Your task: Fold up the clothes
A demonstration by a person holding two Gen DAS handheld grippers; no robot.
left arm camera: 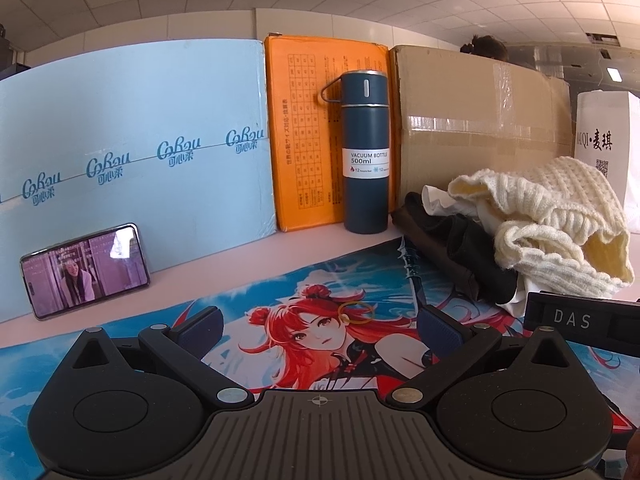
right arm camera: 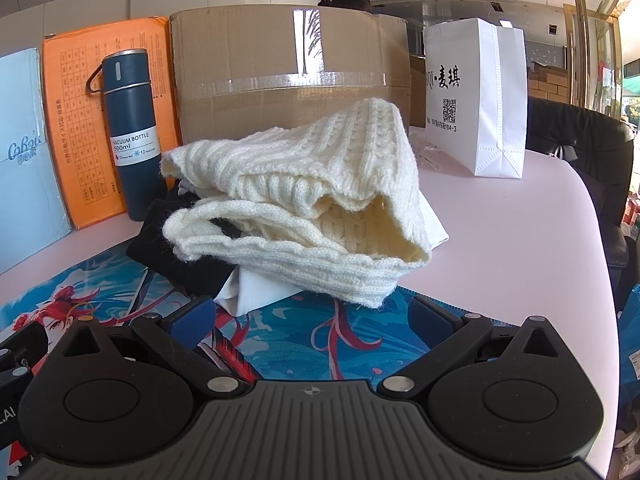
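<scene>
Low over the printed mat, the left gripper hovers level with its fingers spread wide and nothing between them, aimed at the worktop's back edge. From that wrist camera, a phone leans against a pale blue box toward the back left, an orange box and a dark blue vacuum bottle stand beside it, and the clothes pile sits at the right: a cream knit sweater on top of a dark garment. A yellow rubber band lies on the mat just ahead of the fingers.

From the right wrist camera, the right gripper is likewise held low and level, fingers apart and empty, directly facing the sweater, which lies crumpled on the mat's far edge just beyond the fingertips. Only this view shows a white garment under the knit, the whole white bag near the worktop's back right corner, and a cardboard box close behind the pile.
</scene>
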